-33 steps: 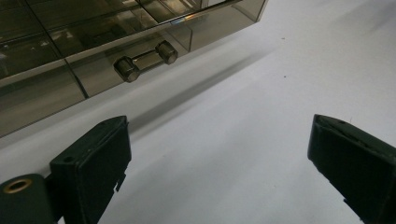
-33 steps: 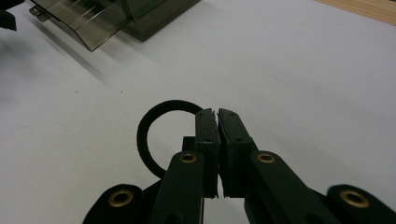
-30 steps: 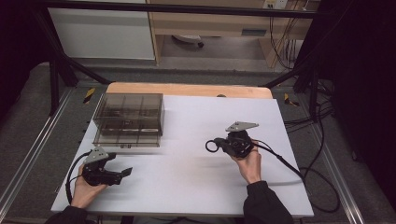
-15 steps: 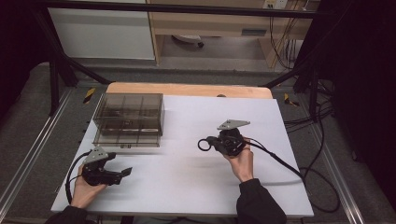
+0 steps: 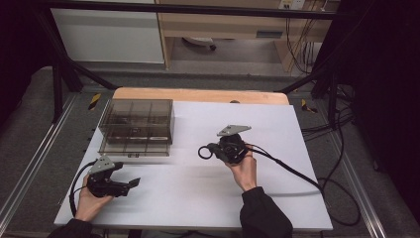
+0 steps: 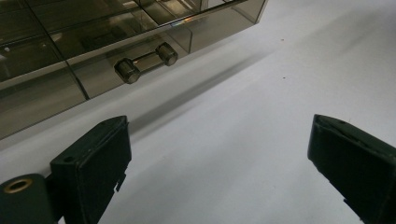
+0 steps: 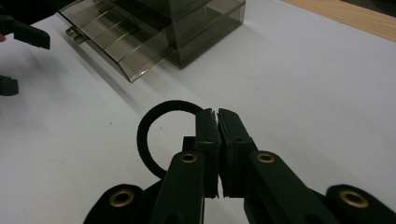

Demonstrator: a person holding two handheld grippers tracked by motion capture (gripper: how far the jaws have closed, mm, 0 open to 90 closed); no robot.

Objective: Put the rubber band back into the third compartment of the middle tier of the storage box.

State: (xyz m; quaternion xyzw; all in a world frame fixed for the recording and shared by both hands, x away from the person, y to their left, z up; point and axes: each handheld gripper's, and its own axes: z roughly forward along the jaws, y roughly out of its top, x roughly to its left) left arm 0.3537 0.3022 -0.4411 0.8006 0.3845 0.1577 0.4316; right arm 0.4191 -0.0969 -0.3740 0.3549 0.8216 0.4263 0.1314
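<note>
A smoky clear drawer box [image 5: 136, 119] stands at the table's back left, its bottom drawer [image 5: 132, 148] pulled out toward me. My right gripper [image 5: 212, 150] hovers near the table's middle, shut on a black rubber ring [image 5: 204, 152]. In the right gripper view its jaws [image 7: 218, 126] pinch the ring [image 7: 142, 137] at one edge, and the ring sticks out to the left. My left gripper [image 5: 128, 176] rests at the front left, open. In the left gripper view its jaws [image 6: 219, 154] stand wide apart over bare table, facing the drawer handle [image 6: 145, 61].
The white table top [image 5: 277, 198] has a wooden strip [image 5: 198, 94] along its far edge. Black cables [image 5: 292, 171] trail from the right gripper off the right side. The right gripper view also shows the left gripper [image 7: 18, 60] at far left, beside the open drawer [image 7: 112, 39].
My right gripper has moved left across the table toward the drawer box, carrying the ring. The left gripper has stayed where it was.
</note>
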